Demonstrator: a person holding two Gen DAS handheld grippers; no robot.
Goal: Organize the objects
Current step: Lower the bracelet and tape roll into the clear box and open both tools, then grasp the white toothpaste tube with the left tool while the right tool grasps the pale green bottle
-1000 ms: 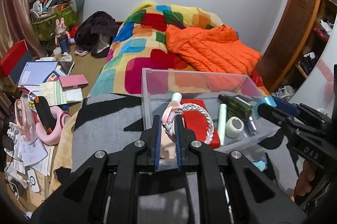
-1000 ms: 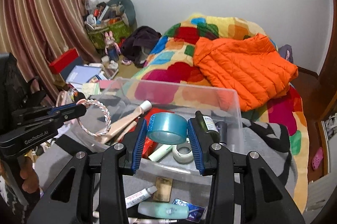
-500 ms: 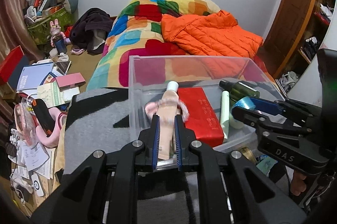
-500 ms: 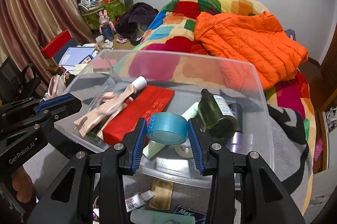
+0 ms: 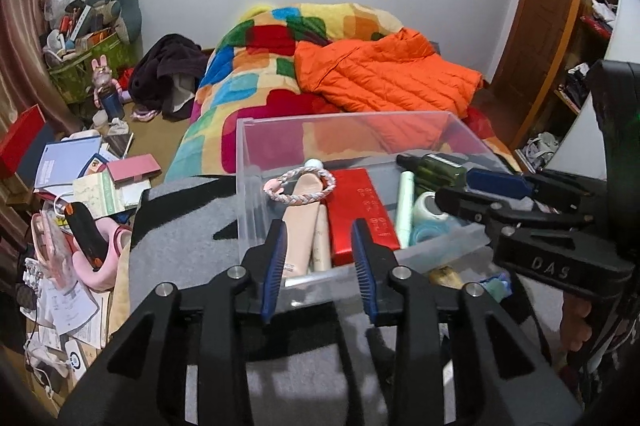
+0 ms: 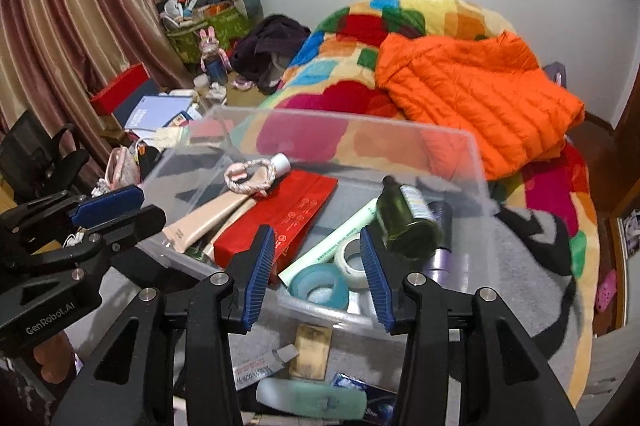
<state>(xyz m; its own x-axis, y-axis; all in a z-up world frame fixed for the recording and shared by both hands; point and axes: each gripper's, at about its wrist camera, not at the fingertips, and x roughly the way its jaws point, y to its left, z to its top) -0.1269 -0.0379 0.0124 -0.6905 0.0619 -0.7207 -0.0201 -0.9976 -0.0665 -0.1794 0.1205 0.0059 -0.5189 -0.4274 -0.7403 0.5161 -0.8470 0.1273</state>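
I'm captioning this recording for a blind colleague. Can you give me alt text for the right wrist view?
The right claw, jaws opening and empty, hangs over a clear plastic bin on a bed, just above a blue tape roll lying inside. The bin also holds a red box, a green bottle and a braided ring; the left claw hovers at its left.

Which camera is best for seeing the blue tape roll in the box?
The right wrist view: the blue tape roll lies whole in the clear box, close below the camera. The left wrist view shows only a slice of it, behind the box's front wall.
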